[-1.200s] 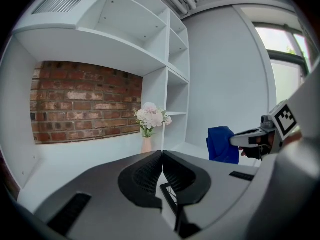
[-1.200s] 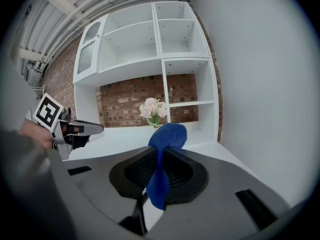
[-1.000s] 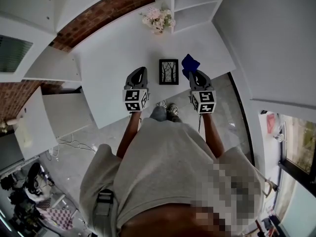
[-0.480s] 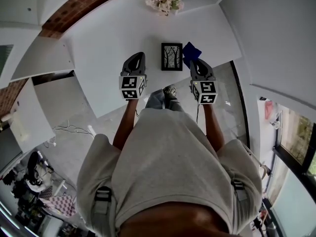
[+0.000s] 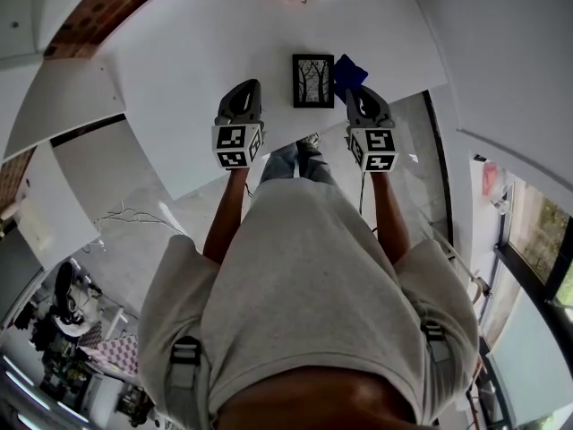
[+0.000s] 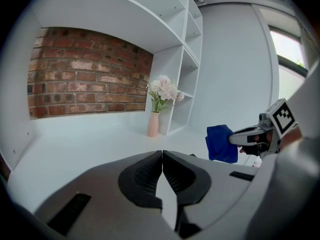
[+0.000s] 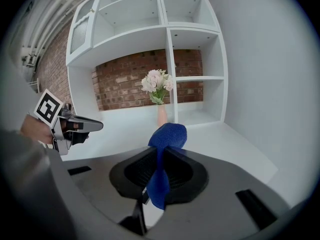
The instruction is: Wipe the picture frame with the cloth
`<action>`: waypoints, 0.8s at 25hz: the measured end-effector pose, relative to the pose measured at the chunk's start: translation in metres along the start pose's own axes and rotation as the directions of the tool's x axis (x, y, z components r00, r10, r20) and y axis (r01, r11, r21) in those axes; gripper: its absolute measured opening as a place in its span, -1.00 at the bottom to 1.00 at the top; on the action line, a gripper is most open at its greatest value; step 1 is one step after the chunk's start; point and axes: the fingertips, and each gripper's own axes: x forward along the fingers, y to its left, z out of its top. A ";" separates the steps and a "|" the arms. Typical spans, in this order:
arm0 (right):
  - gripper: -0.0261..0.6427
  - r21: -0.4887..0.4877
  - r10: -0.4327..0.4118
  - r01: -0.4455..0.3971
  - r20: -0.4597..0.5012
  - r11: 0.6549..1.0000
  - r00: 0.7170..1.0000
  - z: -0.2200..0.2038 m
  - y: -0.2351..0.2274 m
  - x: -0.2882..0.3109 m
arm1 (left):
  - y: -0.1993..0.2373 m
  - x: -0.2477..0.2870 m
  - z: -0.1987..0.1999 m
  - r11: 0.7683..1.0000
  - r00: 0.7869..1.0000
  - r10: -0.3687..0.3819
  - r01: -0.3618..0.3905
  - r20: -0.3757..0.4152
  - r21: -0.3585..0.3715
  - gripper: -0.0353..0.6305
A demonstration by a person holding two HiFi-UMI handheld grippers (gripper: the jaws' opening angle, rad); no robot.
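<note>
Picture frame (image 5: 313,81) is a small black one with a bare-tree print. It sits on the white bench (image 5: 197,79) close to the near edge, pretty much between the two grippers. From the head view it could be lying flat or propped up, can't really tell which.

Right tongs (image 5: 352,93) are clamped on the blue cloth (image 5: 347,70). In the right gripper view the cloth (image 7: 162,154) is pinched between the jaws, with a bunched wad sticking out past the tips and a tail hanging down behind them. The wad is just beside the right edge of the picture frame. Whether it's actually touching, no idea.

Left tongs (image 5: 247,88) are pressed together with nothing in them, held over the bench off to the frame's left.

Further back there's a pink vase of flowers (image 6: 159,104) by the white shelves (image 7: 190,59), with a brick wall (image 6: 85,74) behind the bench.
</note>
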 end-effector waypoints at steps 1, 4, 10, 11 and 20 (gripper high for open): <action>-0.74 -0.004 0.003 -0.003 -0.004 1.000 1.000 -0.002 0.001 0.002 | 0.000 0.000 -0.002 1.000 1.000 -0.001 0.001 -0.004 -0.002 -0.84; -0.74 -0.017 0.025 -0.025 -0.009 1.000 1.000 -0.004 0.008 0.011 | 0.001 0.002 -0.003 1.000 1.000 -0.002 0.002 -0.006 -0.006 -0.84; -0.74 -0.035 0.113 -0.113 -0.005 0.993 0.994 0.012 0.043 0.044 | 0.008 -0.001 -0.003 1.000 1.000 0.017 -0.017 -0.001 -0.019 -0.84; -0.74 -0.040 0.129 -0.129 -0.007 0.991 0.992 0.014 0.050 0.050 | 0.010 -0.002 -0.004 1.000 1.000 0.022 -0.022 -0.001 -0.023 -0.84; -0.74 -0.045 0.235 -0.235 -0.013 0.971 0.972 0.028 0.101 0.085 | 0.026 -0.015 -0.009 0.996 0.998 0.067 -0.067 0.000 -0.052 -0.84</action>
